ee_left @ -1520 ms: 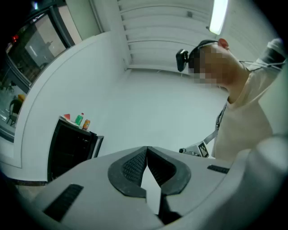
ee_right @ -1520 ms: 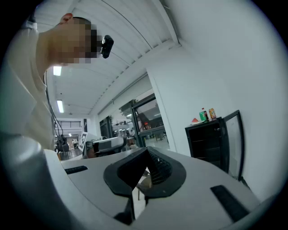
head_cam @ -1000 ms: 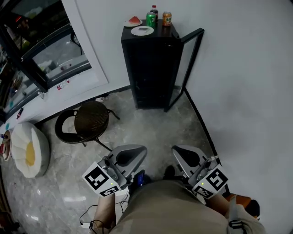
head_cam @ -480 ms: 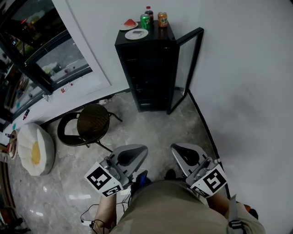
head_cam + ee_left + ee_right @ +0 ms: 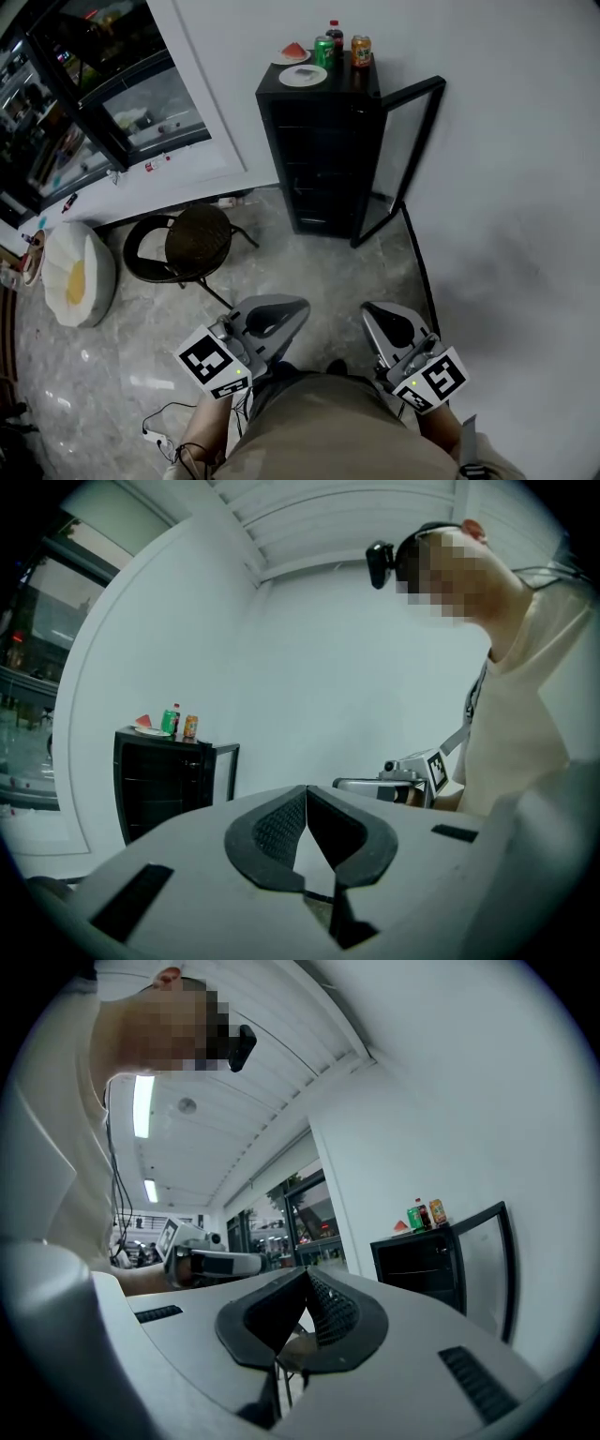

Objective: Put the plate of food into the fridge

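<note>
Seen from the person, the fridge (image 5: 319, 159) stands at twelve o'clock against the wall (image 5: 525, 169), its door (image 5: 405, 159) swung out at one o'clock. On the fridge's top the front plate (image 5: 303, 76) lies nearest, the rear plate (image 5: 293, 52) just behind it. To their right stand the left can (image 5: 324, 52), the bottle (image 5: 336, 36) and the right can (image 5: 361, 50). On the floor (image 5: 309, 267), the stool (image 5: 192, 242) stands at eleven o'clock and the cushion (image 5: 75, 274) at ten.

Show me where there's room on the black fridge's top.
The front right corner of the fridge top is bare, beside the white plate and in front of the orange can. The back is crowded: watermelon plate, green can, bottle.
</note>
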`<state>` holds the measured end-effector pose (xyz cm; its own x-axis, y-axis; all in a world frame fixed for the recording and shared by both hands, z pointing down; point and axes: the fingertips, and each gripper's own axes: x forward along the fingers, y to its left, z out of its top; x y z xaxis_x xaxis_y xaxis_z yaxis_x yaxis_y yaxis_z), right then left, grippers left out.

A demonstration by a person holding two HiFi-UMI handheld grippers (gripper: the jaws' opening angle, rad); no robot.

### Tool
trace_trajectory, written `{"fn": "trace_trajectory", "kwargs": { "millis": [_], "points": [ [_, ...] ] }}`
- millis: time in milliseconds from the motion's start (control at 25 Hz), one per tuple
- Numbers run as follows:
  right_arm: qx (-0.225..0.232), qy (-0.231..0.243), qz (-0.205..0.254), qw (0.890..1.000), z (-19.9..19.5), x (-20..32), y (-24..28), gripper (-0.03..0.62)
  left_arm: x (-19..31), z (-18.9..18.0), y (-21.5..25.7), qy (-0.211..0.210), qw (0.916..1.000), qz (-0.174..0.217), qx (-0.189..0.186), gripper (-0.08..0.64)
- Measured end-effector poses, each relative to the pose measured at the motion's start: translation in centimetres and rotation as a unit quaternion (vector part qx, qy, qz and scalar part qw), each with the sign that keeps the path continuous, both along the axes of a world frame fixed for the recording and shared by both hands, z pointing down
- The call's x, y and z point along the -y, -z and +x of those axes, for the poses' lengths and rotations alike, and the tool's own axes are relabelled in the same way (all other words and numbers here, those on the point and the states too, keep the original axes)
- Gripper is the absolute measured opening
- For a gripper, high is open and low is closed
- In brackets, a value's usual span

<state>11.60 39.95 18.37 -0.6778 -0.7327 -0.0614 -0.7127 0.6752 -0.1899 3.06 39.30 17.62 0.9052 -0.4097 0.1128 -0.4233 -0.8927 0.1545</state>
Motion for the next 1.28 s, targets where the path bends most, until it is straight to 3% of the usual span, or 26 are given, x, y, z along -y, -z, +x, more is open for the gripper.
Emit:
{"fn": "trace_trajectory", "kwargs": {
  "millis": [160, 360, 480, 760, 1280],
  "points": [
    [-0.008, 0.005, -0.007, 1.000, 1.2, 0.7, -0.3, 0.021, 0.1, 0.7, -0.2, -0.004, 0.9998, 0.008, 0.018, 0.011],
    [-0.090, 0.022, 0.011, 0.996, -0.1, 0.5, -0.6, 0.021, 1.2, 1.6, -1.0, -0.014, 0.9999, -0.001, 0.006, 0.011],
    [-0.112, 0.019, 0.012, 0.993, -0.5, 1.0, -0.9, 0.021, 2.1, 2.0, -1.1, -0.028, 0.9996, 0.000, -0.005, 0.011],
    [-0.091, 0.000, -0.013, 0.996, -1.3, 3.8, -1.1, 0.021, 4.9, 0.0, -1.1, -0.034, 0.9991, -0.006, -0.026, 0.011],
    [-0.095, -0.026, -0.019, 0.995, -7.6, 9.0, 0.1, 0.021, 11.5, -7.3, -0.3, -0.036, 0.9959, -0.011, -0.083, 0.011]
  ]
}}
